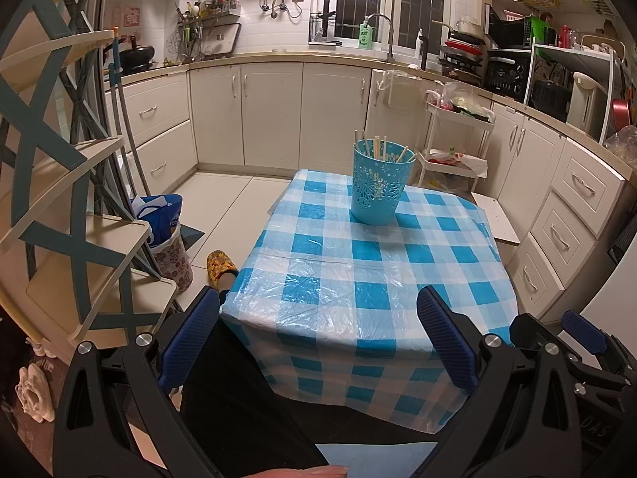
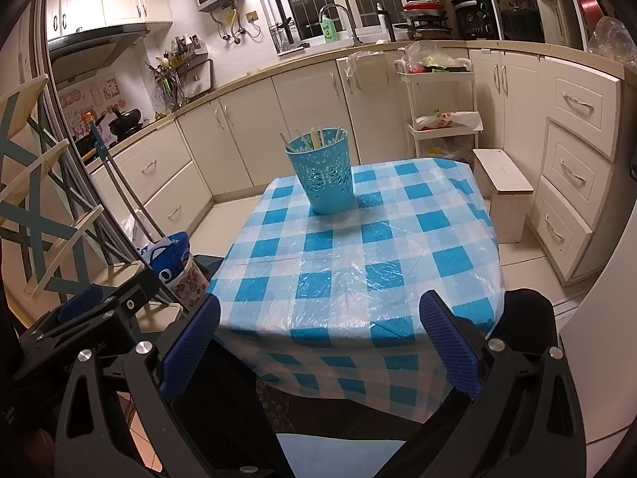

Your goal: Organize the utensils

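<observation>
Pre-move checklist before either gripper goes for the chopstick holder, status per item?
1. Left gripper open, nothing held: ok.
2. Right gripper open, nothing held: ok.
3. Blue holder upright on the checked tablecloth: ok.
4. Chopsticks already standing in the holder: ok.
5. Loose utensils left on the cloth: none seen, ok.
6. Cloth lying flat: not ok, the plastic looks wrinkled near the front edge.
</observation>
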Demonstrator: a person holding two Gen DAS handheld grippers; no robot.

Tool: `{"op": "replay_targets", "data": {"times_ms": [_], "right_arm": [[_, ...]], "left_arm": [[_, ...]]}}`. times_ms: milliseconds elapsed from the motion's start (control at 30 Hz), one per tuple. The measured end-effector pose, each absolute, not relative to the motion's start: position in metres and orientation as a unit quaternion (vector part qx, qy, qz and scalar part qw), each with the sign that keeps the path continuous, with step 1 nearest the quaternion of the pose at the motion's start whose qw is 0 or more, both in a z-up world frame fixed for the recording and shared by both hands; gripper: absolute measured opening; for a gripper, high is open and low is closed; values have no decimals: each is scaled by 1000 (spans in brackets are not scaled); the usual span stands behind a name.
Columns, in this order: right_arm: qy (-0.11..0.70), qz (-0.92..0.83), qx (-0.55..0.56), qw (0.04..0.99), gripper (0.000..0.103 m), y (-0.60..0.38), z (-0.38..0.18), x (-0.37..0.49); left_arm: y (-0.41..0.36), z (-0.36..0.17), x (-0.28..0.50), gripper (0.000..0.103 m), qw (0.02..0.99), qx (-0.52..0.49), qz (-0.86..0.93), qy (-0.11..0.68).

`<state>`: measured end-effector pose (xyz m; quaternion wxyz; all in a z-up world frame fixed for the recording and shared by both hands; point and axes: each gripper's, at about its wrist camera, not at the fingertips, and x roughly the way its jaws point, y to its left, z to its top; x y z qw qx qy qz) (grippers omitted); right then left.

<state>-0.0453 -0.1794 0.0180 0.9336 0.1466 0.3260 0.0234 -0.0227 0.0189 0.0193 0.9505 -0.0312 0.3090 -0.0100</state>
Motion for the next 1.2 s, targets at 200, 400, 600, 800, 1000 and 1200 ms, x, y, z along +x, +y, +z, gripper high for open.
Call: {"op": "replay_targets", "data": {"times_ms": [200, 400, 600, 800, 1000, 1200], "right_arm": [[327, 23, 147, 933, 96, -179, 18, -46], [326, 23, 147, 933, 96, -179, 19, -46], [327, 23, 147, 933, 96, -179, 19, -45], [328, 23, 148, 933, 96, -180, 20, -45], [331, 24, 148, 932, 96, -180, 20, -44], [329, 22, 148, 932, 96, -179, 20, -46]], "left_arm": [[19, 19, -23, 95, 950, -31, -10, 309], [19, 19, -23, 95, 950, -31, -10, 309], [20, 18, -24, 95, 950, -31, -10, 310], [19, 18, -24, 95, 950, -31, -9, 310], [20, 18, -23, 95, 950, -31, -9, 311], [31, 10, -27, 95, 951, -37, 0, 308]]}}
